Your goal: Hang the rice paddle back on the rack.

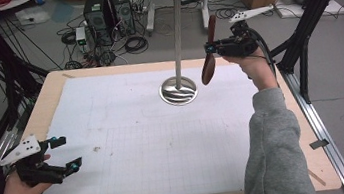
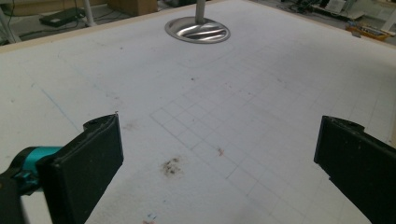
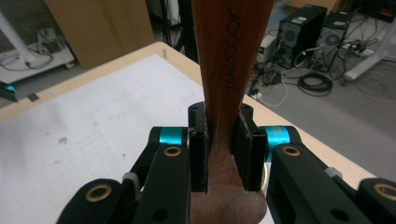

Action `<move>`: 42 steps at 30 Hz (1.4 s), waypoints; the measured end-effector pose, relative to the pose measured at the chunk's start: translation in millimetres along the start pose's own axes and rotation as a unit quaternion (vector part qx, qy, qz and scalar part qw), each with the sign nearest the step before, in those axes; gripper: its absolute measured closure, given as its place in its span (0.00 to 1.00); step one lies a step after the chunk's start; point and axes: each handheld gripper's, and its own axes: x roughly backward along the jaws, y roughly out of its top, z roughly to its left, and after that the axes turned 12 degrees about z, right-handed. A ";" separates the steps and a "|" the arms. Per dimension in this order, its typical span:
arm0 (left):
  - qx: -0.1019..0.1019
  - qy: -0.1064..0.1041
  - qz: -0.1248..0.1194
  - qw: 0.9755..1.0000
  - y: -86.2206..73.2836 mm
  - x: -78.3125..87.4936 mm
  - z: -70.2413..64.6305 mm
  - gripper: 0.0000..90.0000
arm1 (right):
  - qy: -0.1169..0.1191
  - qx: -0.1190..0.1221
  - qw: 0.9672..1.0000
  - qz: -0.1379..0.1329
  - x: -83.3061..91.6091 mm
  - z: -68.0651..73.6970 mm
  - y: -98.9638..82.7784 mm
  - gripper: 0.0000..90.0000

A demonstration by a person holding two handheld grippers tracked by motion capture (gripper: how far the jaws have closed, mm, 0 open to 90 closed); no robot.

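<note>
From the high view, the white gridded counter (image 1: 139, 131) lies broadly bare, with a pale wooden border showing along its edges. A tall steel stand on a round dished base (image 1: 178, 90) rises near twelve o'clock of centre. The right tool (image 1: 210, 47) is held above the counter's two o'clock corner, just beside the stand's pole, clamped on a dark brown wooden spoon (image 1: 209, 57) that hangs nearly upright, bowl down. The left tool (image 1: 65, 153) rests low at eight o'clock by the near edge, its jaws wide apart.

In the left gripper view, the left tool (image 2: 217, 158) stands spread over bare grid, stand base (image 2: 197, 30) at twelve o'clock.

In the right gripper view, the right tool (image 3: 223, 154) presses both pads on the spoon's (image 3: 229, 65) narrow neck. Beyond the counter's edge lie grey floor, computer towers (image 3: 306, 30) and coiled cables.
</note>
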 end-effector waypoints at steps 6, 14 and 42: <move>0.007 0.001 -0.001 1.000 -3.2 0.6 4.8 0.02 | -0.002 0.000 1.000 0.003 -1.1 -5.0 5.6 0.86; 0.012 0.005 -0.004 1.000 -5.5 2.0 7.5 0.02 | -0.006 0.004 1.000 -0.004 -0.4 -11.6 16.1 0.86; 0.031 0.004 -0.006 0.999 -11.0 4.8 14.6 0.02 | -0.011 -0.001 0.999 -0.034 10.1 -14.6 47.4 0.86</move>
